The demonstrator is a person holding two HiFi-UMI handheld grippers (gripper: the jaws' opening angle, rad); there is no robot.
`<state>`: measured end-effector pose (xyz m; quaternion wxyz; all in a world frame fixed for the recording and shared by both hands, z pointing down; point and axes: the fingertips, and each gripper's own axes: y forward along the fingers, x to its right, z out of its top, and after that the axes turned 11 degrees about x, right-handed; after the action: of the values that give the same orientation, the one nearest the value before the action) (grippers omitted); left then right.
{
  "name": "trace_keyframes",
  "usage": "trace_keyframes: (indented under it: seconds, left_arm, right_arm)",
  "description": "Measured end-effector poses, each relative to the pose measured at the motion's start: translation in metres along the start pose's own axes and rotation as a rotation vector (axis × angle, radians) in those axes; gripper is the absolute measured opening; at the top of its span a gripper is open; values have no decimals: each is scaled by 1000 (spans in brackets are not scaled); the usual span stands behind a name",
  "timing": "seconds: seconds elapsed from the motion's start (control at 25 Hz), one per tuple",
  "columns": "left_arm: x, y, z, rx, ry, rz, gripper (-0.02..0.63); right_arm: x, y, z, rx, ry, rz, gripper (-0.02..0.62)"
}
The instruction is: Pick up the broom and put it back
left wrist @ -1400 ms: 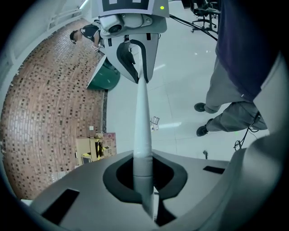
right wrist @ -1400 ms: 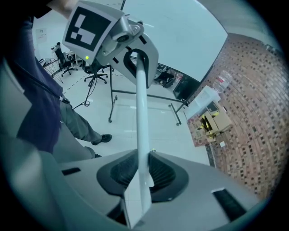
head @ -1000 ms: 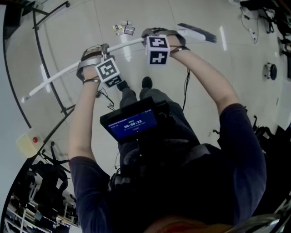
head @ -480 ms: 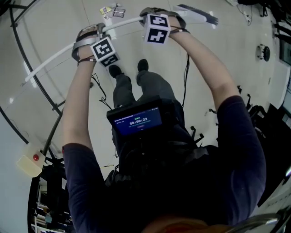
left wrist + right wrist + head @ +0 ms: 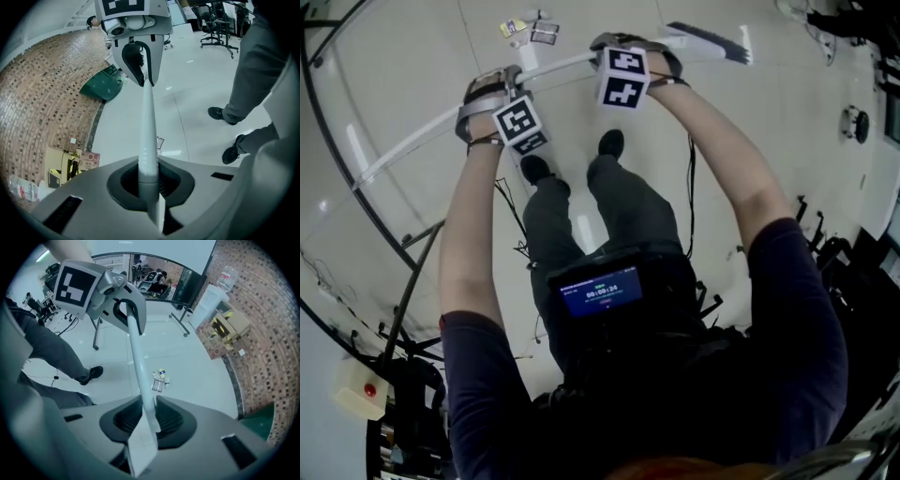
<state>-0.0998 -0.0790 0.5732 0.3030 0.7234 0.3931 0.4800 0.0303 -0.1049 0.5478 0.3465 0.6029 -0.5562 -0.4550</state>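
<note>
The broom has a long white handle (image 5: 412,145) and a dark-bristled head (image 5: 708,39), and it hangs roughly level above the pale floor, across the person's feet. My left gripper (image 5: 502,86) is shut on the handle's middle; in the left gripper view (image 5: 149,187) the handle (image 5: 147,131) runs straight out between its pads. Nearer the head, my right gripper (image 5: 623,49) has the flattened neck (image 5: 143,427) of the handle between its pads, which still touch it while the jaws are opening. Each gripper view shows the other gripper farther along the handle.
A green dustpan (image 5: 104,86) lies by a brick-patterned strip (image 5: 42,93) with cardboard boxes (image 5: 65,166). Small packets (image 5: 532,28) lie on the floor beyond the handle. A black tube frame (image 5: 356,187) curves at left. The person's shoes (image 5: 609,142) stand just under the handle.
Both grippers have gone down toward the floor with the broom held between them. The person has bent forward and the feet have shifted.
</note>
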Motion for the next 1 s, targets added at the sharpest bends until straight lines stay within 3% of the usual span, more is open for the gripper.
trace_keyframes:
  seconds: [0.24, 0.48, 0.64, 1.0]
  left_arm:
    - [49, 120, -24, -6, -30, -41, 11]
    - [79, 226, -53, 27, 55, -18, 9]
    - [94, 303, -74, 38, 71, 24, 9]
    - [135, 397, -104, 40, 41, 70, 9]
  right_arm:
    - [-1, 113, -65, 18, 18, 26, 109]
    - [-5, 210, -113, 38, -18, 16, 106]
    - [5, 281, -146, 50, -78, -12, 101]
    - [3, 372, -188, 20, -223, -35, 95]
